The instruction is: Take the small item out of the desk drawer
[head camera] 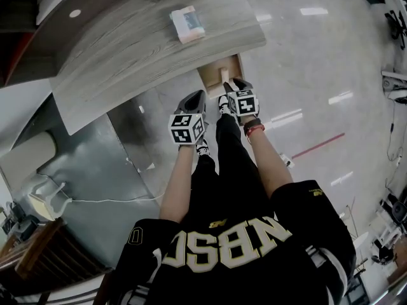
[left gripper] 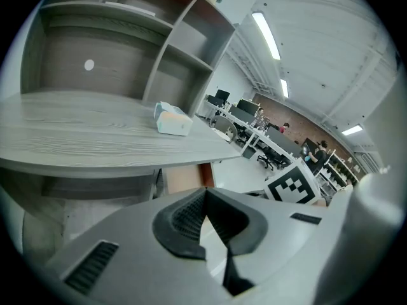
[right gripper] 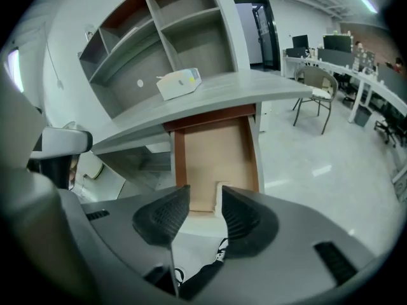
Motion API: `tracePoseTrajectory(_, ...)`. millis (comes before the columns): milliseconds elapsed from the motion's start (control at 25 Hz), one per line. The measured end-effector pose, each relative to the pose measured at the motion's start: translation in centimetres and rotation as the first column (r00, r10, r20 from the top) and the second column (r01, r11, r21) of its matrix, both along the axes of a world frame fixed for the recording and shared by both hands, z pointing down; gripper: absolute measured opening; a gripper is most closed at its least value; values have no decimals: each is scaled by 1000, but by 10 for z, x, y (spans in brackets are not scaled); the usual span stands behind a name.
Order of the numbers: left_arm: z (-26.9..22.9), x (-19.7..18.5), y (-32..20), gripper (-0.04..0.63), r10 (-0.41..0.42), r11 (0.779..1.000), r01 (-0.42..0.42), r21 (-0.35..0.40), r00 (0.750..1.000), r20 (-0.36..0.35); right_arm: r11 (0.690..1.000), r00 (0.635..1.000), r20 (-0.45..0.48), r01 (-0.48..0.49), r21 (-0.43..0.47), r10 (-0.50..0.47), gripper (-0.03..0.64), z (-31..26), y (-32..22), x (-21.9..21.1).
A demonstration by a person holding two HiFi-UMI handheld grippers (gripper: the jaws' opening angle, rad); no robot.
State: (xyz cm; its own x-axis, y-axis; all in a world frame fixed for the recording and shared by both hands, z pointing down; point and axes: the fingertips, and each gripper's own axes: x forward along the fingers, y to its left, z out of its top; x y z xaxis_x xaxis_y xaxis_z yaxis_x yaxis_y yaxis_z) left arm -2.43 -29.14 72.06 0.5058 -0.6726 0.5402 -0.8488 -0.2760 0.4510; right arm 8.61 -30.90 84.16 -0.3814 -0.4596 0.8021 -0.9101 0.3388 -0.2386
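Closest to me, my left gripper (left gripper: 205,194) has its jaws brought together, pad tips meeting, with nothing caught in them. It hangs back at my side, below the level of the desk top. My right gripper (right gripper: 205,194) is out in front with the jaws standing apart at a moderate gap. The pads press on nothing, so this one is empty too.

Just beyond the right jaws the drawer (right gripper: 213,146) is pulled well out from under the desk (right gripper: 210,97), so I judge the opening step done. The small pale item (right gripper: 219,192) sits near the drawer's front end, lined up in the gap between my right jaws but not yet reached. It is too small for me to say what it is. The rest of the drawer floor looks bare.

What is left is the core of the task: reaching in, closing on the item and lifting it out.

Farther back, a pale box (right gripper: 179,82) lies on the desk top, and shelves (right gripper: 172,37) rise behind it.
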Motion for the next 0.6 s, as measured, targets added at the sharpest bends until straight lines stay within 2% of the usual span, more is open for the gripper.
tracePoseTrajectory(200, 12, 0, -6, 12, -18, 1000, 18, -19, 1000, 0, 998, 1000, 27, 9, -63, -7, 188, 29, -6, -7)
tracePoseTrajectory(280, 19, 0, -8, 12, -25, 999, 25, -29, 1000, 0, 996, 999, 45, 13, -90, -9, 225, 42, -9, -11)
tracePoseTrajectory(400, 29, -2, -11, 12, -32, 999, 32, -43, 999, 2, 993, 998, 55, 8, -118, -2, 230, 61, -15, -14)
tracePoseTrajectory(600, 42, -8, -15, 12, -47, 997, 47, -67, 999, 6, 987, 999, 31, -11, -159, 16, 262, 84, -22, -15)
